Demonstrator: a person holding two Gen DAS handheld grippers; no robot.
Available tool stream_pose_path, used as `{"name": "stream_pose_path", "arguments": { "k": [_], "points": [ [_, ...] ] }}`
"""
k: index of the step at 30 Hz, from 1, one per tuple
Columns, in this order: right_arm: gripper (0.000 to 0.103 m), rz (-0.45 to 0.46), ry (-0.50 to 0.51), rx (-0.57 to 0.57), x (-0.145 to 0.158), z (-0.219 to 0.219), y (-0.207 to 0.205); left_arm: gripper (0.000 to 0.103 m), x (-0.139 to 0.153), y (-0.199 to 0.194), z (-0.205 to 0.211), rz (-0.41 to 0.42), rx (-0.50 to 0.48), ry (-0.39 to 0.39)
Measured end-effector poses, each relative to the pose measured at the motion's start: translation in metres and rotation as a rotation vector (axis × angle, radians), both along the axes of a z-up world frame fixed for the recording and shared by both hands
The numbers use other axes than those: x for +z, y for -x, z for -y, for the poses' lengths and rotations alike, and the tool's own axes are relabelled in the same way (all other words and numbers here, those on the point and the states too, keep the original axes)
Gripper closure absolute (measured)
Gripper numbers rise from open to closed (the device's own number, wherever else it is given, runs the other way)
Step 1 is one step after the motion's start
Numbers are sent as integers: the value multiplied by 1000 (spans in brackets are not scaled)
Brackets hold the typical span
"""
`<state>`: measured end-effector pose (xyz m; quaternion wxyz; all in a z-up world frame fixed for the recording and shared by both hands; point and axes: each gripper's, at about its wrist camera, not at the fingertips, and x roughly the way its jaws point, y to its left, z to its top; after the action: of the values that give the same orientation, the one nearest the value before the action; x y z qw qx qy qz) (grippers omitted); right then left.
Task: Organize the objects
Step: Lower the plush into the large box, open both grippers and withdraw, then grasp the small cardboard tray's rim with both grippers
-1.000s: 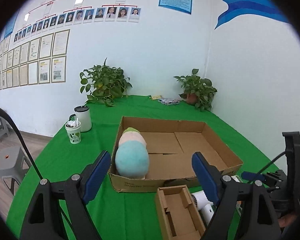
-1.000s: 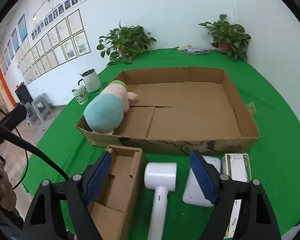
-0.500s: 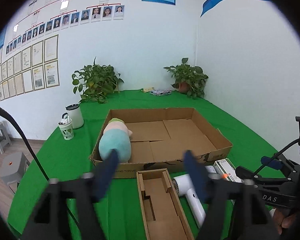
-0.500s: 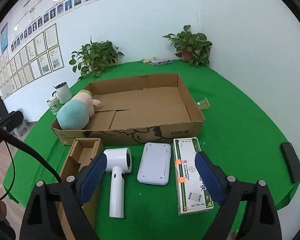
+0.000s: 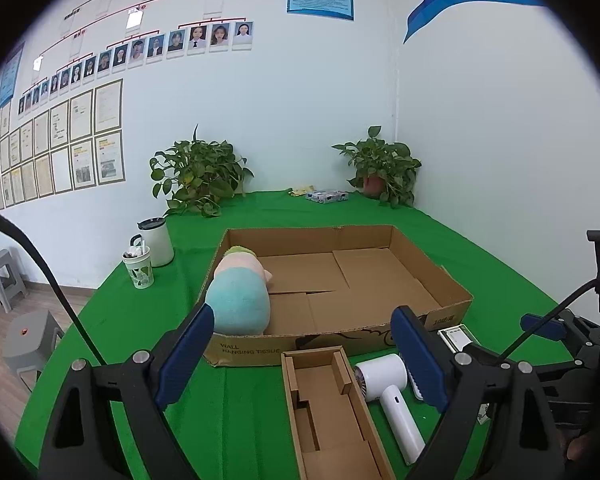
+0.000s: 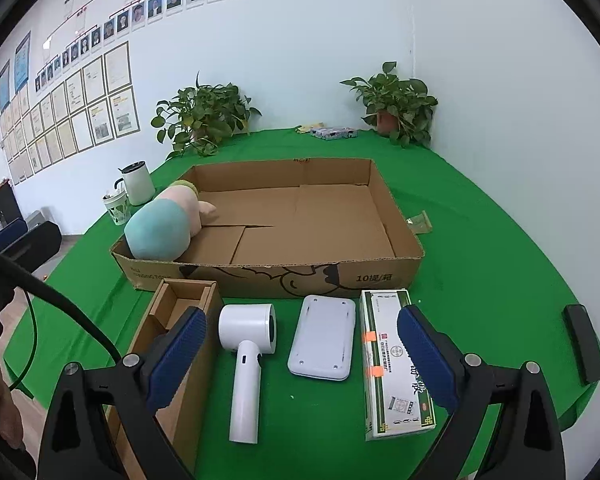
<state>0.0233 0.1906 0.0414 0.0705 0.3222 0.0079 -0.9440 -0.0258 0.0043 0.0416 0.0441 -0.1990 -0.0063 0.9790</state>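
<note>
Both grippers wide open, empty — items laid out frame-bottom.
Left gripper (image 5: 300,356), right gripper (image 6: 302,352); plush toy (image 6: 162,226) in cardboard box (image 6: 284,276) at left; hair dryer (image 6: 246,344) lower centre.

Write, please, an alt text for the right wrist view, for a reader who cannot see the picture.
The open right gripper hovers over a green table, above a white hair dryer, a white flat device and a green-edged carton lying side by side. Behind them a large cardboard box holds only a plush toy; a small cardboard box sits left.
</note>
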Motion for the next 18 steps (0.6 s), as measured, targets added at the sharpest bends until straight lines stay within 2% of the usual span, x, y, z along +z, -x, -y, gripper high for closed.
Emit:
{"name": "stream_pose_path", "arguments": {
  "k": [13,18],
  "points": [
    [6,46,-16,32,-19,13,32,13,-16,26,14,76,46,-12],
    [6,56,-44,48,-21,16,41,13,-6,15,45,74,132,-8]
  ]
}}
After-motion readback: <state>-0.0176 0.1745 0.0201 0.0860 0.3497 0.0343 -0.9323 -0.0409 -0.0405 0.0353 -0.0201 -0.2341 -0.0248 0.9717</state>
